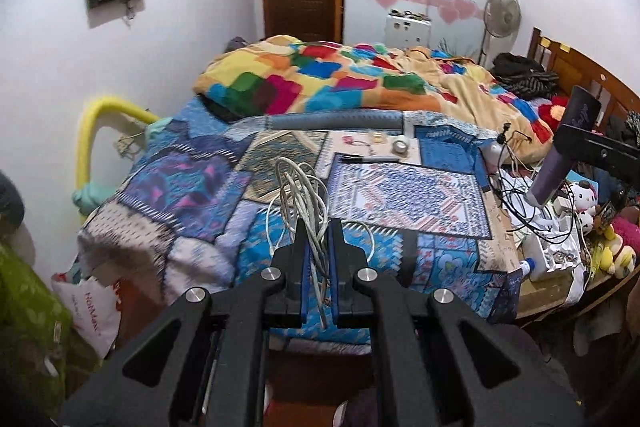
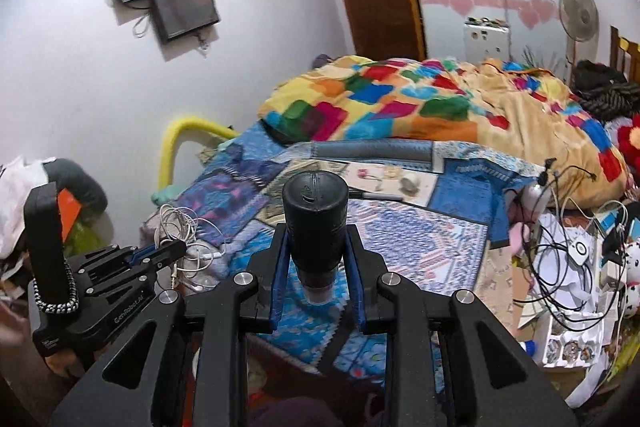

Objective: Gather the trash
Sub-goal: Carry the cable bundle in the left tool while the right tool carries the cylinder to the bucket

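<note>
My left gripper [image 1: 318, 225] is shut on a tangled bundle of white cable [image 1: 298, 187], held up over the near end of the bed. The right wrist view shows the same gripper [image 2: 178, 249] at the left with the cable [image 2: 176, 223] hanging from it. My right gripper [image 2: 316, 227] is shut on a dark cylindrical bottle [image 2: 314, 203], whose rounded end points away from the camera. In the left wrist view that bottle [image 1: 558, 163] looks dark purple and sits tilted in the right gripper [image 1: 572, 143] at the right edge.
The bed carries a blue patchwork quilt [image 1: 400, 195] and a heaped colourful blanket [image 1: 360, 79]. A pale board [image 1: 360, 147] on it holds tape rolls [image 1: 400, 146] and a marker [image 1: 368, 159]. Cables, boxes and plush toys [image 1: 580, 219] crowd the right. A yellow padded rail [image 1: 86, 147] stands at the left.
</note>
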### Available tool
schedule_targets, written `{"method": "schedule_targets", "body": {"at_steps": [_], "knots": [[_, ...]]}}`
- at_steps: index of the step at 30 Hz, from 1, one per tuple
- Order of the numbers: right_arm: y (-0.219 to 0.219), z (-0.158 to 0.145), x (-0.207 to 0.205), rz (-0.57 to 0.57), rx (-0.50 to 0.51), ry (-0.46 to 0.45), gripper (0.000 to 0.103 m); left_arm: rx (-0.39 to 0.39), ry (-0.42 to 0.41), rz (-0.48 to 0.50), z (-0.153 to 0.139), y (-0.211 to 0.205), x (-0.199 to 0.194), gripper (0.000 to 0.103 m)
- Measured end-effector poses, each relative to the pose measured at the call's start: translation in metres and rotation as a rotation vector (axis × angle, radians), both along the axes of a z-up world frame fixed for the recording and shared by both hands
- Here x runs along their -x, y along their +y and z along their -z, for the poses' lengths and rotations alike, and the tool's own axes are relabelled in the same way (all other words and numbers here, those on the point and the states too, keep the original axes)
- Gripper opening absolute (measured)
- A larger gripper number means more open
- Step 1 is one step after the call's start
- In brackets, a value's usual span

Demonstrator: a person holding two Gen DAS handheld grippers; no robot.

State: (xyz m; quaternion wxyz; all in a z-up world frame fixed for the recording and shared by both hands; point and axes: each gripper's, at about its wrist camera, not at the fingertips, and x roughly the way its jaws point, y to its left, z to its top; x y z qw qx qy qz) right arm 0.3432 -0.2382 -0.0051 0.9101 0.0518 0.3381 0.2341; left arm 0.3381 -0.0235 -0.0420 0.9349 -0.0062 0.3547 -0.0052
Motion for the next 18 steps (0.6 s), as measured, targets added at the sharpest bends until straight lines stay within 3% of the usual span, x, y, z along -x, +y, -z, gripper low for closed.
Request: {"method": "schedule_targets", "body": {"at_steps": [7,18], "knots": [[0.039,-0.003,0.028,-0.076,0.011,-0.017,0.024,0.002,-0.016,-0.084,-0.001,0.047,0.047,0.007],[0.121,0.018,0.053,-0.224,0.056,0.016,0.024,0.012,0.046,-0.217,0.027,0.125,0.1,0.007]]}}
